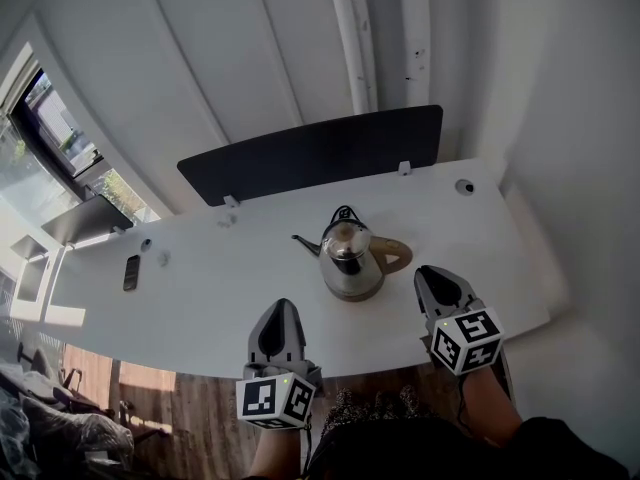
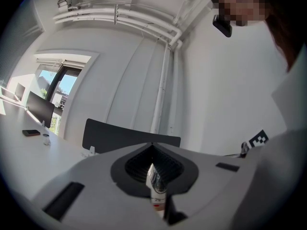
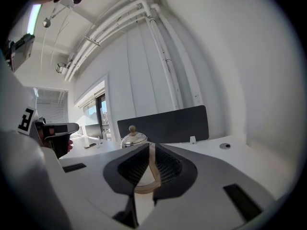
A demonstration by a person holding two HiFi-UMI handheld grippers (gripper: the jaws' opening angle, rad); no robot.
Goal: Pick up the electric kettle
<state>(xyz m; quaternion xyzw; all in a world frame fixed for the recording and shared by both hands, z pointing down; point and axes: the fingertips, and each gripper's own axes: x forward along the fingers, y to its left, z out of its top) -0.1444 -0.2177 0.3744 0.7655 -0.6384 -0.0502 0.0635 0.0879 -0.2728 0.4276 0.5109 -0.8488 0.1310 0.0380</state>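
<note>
White desk [image 1: 230,278] with kettle [image 1: 347,260], black divider [image 1: 310,153], white walls [image 1: 240,58]

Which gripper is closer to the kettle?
Right. The right gripper sits beside the kettle, by its handle; the left gripper hangs farther off, left of it, nearer the person.

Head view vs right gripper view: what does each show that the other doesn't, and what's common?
Only head view: the kettle's spout and whole body, the wooden floor, the right gripper's marker cube.
Only right gripper view: the ceiling pipe run and the window blind.
Both: kettle, black divider panel, desk grommet, left gripper, white desk.
</note>
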